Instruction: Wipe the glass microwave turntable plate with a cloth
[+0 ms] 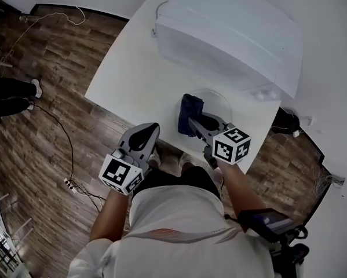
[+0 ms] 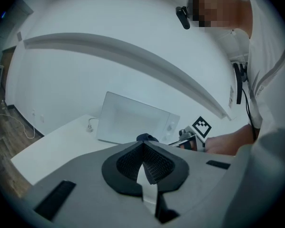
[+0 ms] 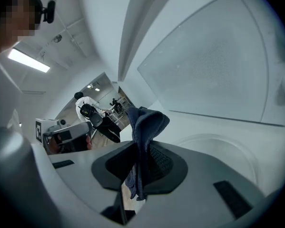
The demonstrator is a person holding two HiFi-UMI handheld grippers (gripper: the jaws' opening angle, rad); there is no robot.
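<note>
A clear glass turntable plate (image 1: 219,101) lies on the white table (image 1: 132,80) in front of the microwave (image 1: 231,33). My right gripper (image 1: 192,121) is shut on a dark blue cloth (image 1: 190,112), held over the plate's near-left rim. In the right gripper view the cloth (image 3: 144,125) stands up between the jaws of the right gripper (image 3: 141,148), with the plate (image 3: 223,148) just beyond. My left gripper (image 1: 152,127) hovers at the table's front edge, left of the plate. The left gripper (image 2: 143,147) is shut with nothing in it.
The microwave (image 2: 132,120) stands at the back right of the table with its door (image 3: 218,65) closed. Its cord (image 1: 159,7) runs off the back edge. Wooden floor (image 1: 51,97) with loose cables surrounds the table. A person (image 3: 92,110) stands far off.
</note>
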